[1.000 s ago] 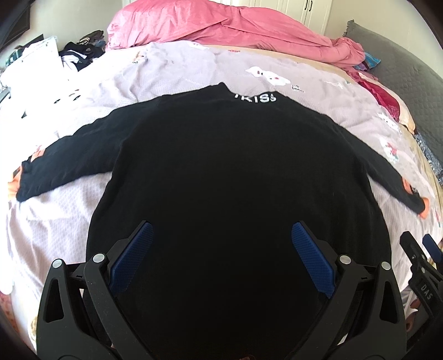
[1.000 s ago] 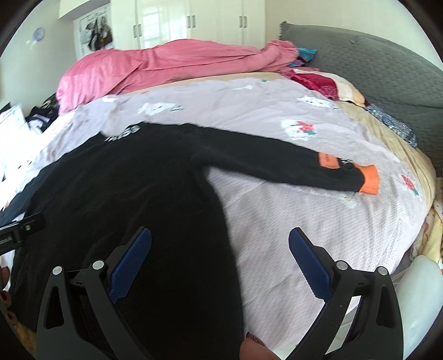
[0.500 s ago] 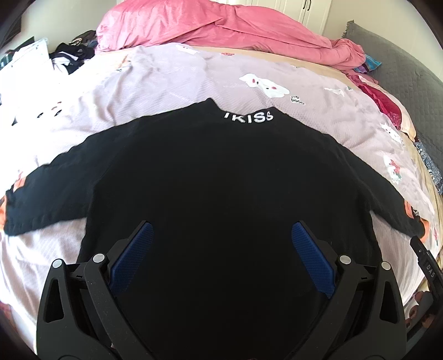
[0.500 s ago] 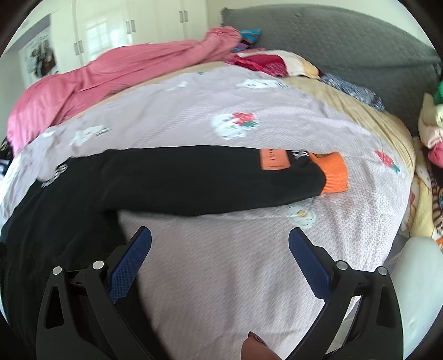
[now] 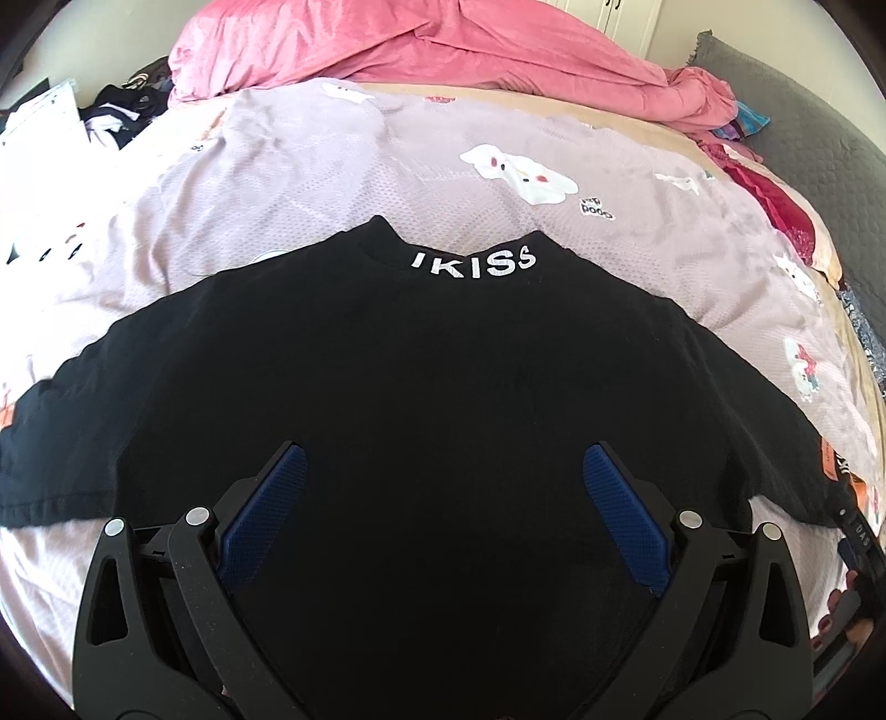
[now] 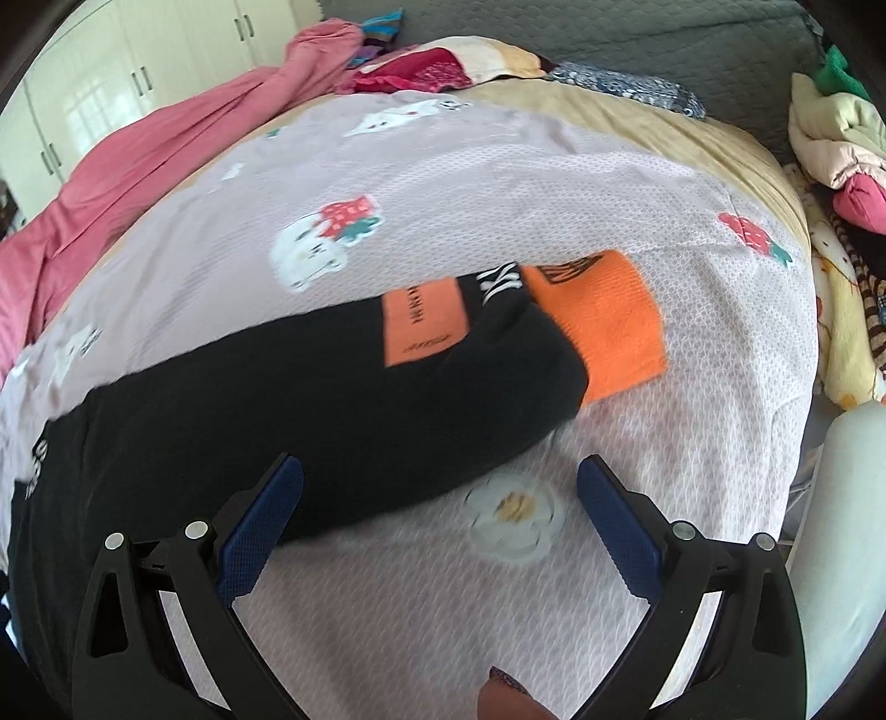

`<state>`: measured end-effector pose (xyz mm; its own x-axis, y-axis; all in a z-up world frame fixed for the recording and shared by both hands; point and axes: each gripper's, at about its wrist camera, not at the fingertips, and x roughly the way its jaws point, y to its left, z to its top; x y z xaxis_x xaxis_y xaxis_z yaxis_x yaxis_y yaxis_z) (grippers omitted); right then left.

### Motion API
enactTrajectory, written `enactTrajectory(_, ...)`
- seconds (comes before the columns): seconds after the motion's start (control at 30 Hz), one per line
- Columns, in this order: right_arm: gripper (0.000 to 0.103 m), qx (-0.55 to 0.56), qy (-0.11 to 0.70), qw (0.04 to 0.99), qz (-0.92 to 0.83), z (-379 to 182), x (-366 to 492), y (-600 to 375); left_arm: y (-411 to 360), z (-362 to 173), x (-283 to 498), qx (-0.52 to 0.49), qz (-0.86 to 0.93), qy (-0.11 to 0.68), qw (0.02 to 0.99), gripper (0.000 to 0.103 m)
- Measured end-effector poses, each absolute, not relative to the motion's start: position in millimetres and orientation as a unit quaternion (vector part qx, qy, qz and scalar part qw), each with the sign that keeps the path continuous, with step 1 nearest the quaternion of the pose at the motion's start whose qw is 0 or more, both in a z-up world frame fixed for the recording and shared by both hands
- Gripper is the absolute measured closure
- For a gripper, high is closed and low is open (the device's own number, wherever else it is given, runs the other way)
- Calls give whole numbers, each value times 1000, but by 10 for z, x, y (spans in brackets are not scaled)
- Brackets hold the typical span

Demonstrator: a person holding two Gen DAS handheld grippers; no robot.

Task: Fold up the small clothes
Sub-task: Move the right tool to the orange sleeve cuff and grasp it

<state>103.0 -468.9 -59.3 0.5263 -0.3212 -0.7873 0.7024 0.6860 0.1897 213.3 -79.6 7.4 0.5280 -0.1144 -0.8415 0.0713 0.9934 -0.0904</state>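
Observation:
A small black long-sleeved top [image 5: 432,376] lies flat on the bed, sleeves spread, with white "IKISS" lettering on its collar [image 5: 473,263]. My left gripper [image 5: 443,459] hovers open over the middle of its body, nothing between the blue pads. In the right wrist view the top's right sleeve [image 6: 310,399] stretches across the sheet and ends in an orange cuff [image 6: 603,327], with an orange patch [image 6: 423,327] just before it. My right gripper [image 6: 440,471] is open above the sleeve's lower edge; its left pad [image 6: 260,526] overlaps the black cloth.
The top rests on a lilac sheet [image 5: 310,183] with cartoon prints. A pink duvet [image 5: 421,50] is bunched at the far side, and clothes are piled at the right bed edge [image 6: 836,144]. A grey headboard [image 5: 819,144] stands at the right. A fingertip [image 6: 504,698] shows at the bottom.
My left gripper has moved forward over the top toward the collar. My right gripper has swung right and closed in on the sleeve end with the orange cuff. Both stay open.

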Motion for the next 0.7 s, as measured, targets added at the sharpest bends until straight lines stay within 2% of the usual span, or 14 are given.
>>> enactTrajectory(0.3, 5, 313, 337, 830, -315, -671, 1152, -5098, -771, -150, 2328, -31, -41, 503, 863, 9)
enactTrajectory(0.33, 15, 317, 328, 832, -315, -662, 1152, -5123, -762, -156, 2330, -31, -39, 503, 863, 9)
enactTrajectory(0.37, 29, 321, 318, 833, -320, -648, 1134, -5151, -750, -160, 2337, -31, -37, 503, 863, 9)
enactTrajectory(0.4, 35, 325, 313, 832, -323, -646, 1134, -5181, -737, -162, 2337, -33, -35, 502, 863, 9)
enactTrajectory(0.47, 57, 334, 307, 830, -324, -648, 1126, -5227, -703, -166, 2347, -40, -34, 504, 862, 9)
enactTrajectory(0.57, 81, 341, 290, 835, -319, -612, 1098, -5246, -653, -163, 2363, -49, -33, 506, 860, 9)
enactTrajectory(0.7, 86, 332, 262, 856, -297, -460, 1070, -5156, -595, -146, 2406, -50, -30, 511, 858, 9)
